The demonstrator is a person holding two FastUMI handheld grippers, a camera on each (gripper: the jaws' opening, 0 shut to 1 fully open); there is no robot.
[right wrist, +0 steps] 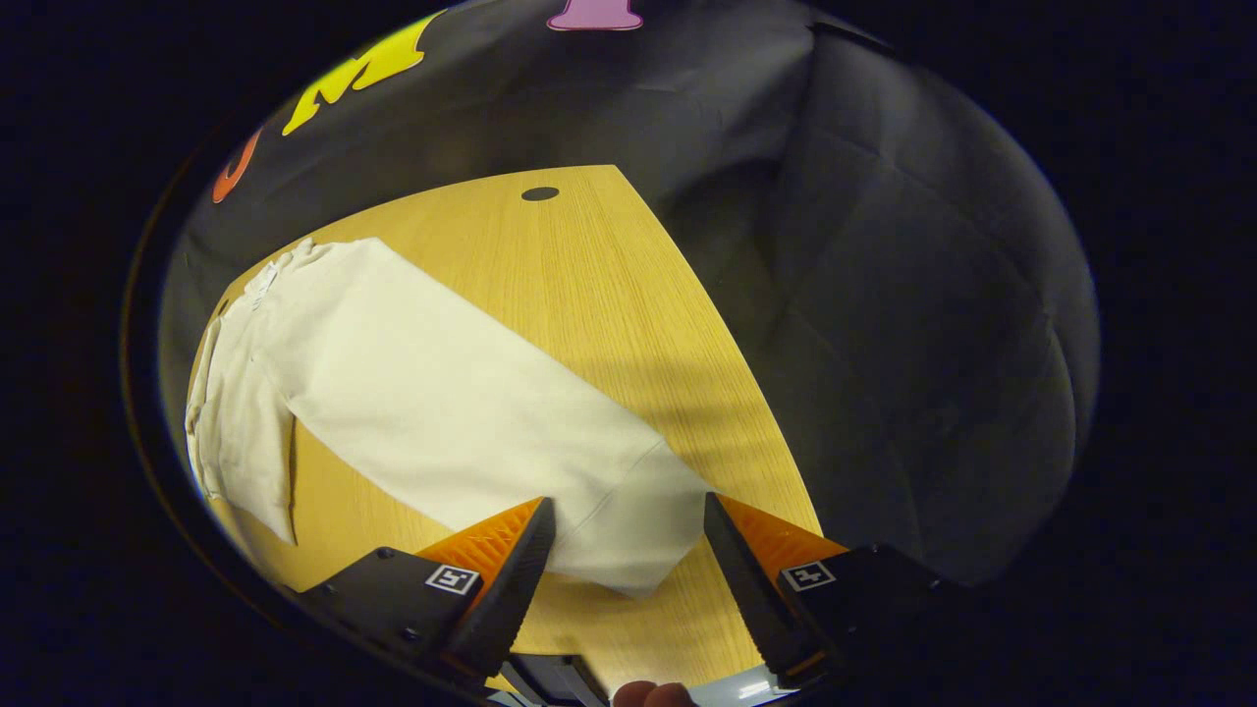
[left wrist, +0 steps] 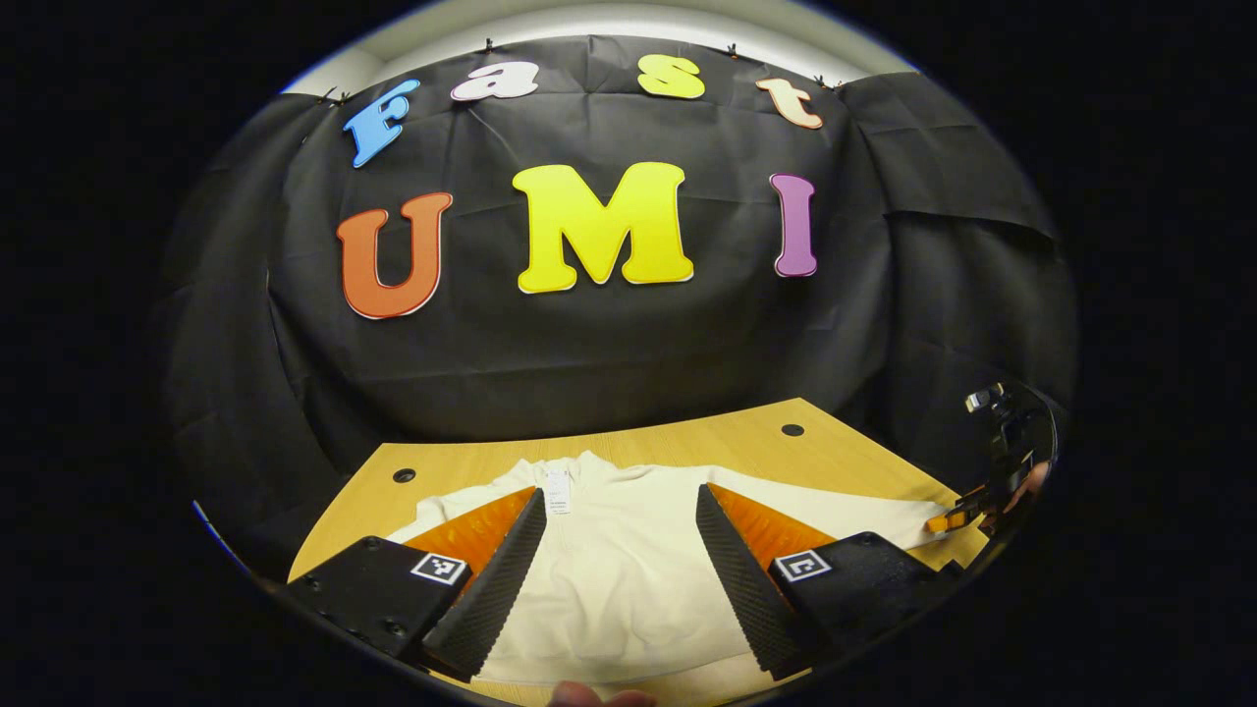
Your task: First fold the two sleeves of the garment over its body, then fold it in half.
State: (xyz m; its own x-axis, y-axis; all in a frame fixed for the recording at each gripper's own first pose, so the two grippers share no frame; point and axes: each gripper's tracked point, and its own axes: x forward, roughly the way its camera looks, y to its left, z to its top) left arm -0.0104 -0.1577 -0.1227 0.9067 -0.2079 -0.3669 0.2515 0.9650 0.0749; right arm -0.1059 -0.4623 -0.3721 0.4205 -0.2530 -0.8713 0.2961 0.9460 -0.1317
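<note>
A cream long-sleeved garment [left wrist: 628, 560] lies flat on the wooden table [left wrist: 687, 442], collar toward the far wall, both sleeves spread out sideways. My left gripper [left wrist: 621, 511] hangs open above the garment's chest, just below the collar label [left wrist: 558, 489]. In the right gripper view, one sleeve [right wrist: 462, 412] stretches across the table toward me, and its cuff [right wrist: 638, 535] lies between the fingers of my open right gripper [right wrist: 628, 520]. The right gripper [left wrist: 967, 511] also appears far right in the left gripper view, at the sleeve's end.
Two round cable holes [left wrist: 404, 475] [left wrist: 792, 430] sit near the table's far edge. The table's right edge [right wrist: 746, 393] runs close beside the cuff. Black cloth walls surround the table. A fingertip [right wrist: 648, 695] shows at the bottom of the right gripper view.
</note>
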